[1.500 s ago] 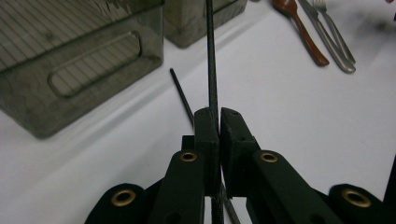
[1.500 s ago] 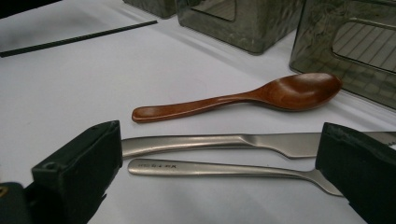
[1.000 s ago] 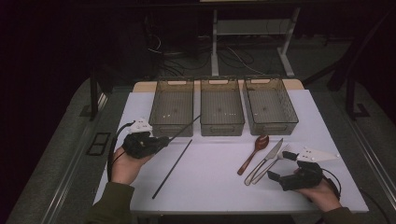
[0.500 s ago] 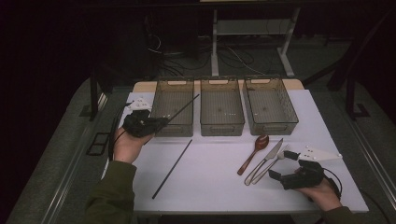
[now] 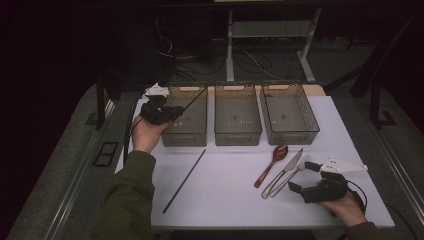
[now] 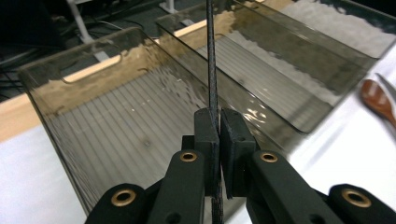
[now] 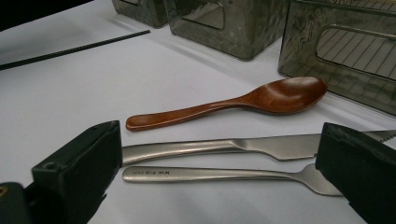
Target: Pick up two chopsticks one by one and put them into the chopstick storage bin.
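— Holding a thin black chopstick (image 6: pixel 212 70) in our left tongs (image 5: pixel 172 113), are we?
— We are; the pads are pressing together on it, and the stick is slanting up over the left bin (image 5: pixel 187 131), with our hand at that bin's outer corner.
— Where is its twin lying?
— We are seeing the second chopstick (image 5: pixel 183 182) flat on the white worktop (image 5: pixel 225 200), in front of the left bin.
— And our right tongs (image 5: pixel 300 176)?
— We are keeping them spread wide, gripping nothing, resting low on the worktop just beside the knife (image 7: pixel 243 145) and fork (image 7: pixel 224 174), with the wooden spoon (image 7: pixel 233 103) a little farther off.
— The other bins?
— We are seeing the middle bin (image 5: pixel 237 135) and right bin (image 5: pixel 292 134) standing alongside.
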Demonstrator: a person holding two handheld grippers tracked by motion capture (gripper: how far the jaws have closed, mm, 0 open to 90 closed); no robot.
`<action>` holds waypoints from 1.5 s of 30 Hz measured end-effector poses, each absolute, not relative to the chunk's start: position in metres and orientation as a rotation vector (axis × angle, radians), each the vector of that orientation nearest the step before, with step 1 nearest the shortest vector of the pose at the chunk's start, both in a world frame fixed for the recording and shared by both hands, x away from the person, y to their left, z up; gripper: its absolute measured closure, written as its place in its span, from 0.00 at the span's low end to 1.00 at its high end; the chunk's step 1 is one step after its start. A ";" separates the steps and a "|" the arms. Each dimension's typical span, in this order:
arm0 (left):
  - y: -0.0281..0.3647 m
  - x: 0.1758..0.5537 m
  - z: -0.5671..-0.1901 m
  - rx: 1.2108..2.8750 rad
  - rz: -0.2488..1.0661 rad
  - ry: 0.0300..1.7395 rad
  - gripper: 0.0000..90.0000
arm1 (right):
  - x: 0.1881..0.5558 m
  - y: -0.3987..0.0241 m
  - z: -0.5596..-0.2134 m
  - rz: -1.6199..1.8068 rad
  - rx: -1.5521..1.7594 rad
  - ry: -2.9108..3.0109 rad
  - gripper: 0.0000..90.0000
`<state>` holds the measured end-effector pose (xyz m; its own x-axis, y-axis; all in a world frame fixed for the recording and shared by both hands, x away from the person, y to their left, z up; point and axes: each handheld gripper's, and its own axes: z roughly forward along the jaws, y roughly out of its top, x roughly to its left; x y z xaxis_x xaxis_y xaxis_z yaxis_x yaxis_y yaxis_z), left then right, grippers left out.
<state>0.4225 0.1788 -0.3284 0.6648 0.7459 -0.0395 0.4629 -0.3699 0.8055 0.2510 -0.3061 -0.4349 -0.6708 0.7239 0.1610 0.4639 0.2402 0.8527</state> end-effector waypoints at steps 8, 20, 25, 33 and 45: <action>0.179 0.449 -0.338 2.020 0.458 1.005 0.95 | 0.250 -0.308 -0.435 1.407 1.117 2.240 0.00; 0.180 0.473 -0.367 2.030 0.446 1.135 0.94 | 0.249 -0.310 -0.435 1.404 1.121 2.232 0.00; 0.179 0.477 -0.373 2.060 0.440 1.159 0.94 | 0.249 -0.311 -0.435 1.406 1.122 2.230 0.00; 0.178 0.479 -0.378 2.083 0.430 1.175 0.94 | 0.249 -0.311 -0.435 1.403 1.120 2.233 0.00; 0.181 0.476 -0.373 2.063 0.442 1.165 0.82 | 0.248 -0.311 -0.435 1.403 1.122 2.232 0.00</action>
<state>0.4760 0.1813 -0.3734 0.5341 0.8440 -0.0492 0.5991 -0.3368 0.7264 0.2484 -0.3108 -0.4345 -0.6612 0.7321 0.1637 0.4649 0.2286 0.8554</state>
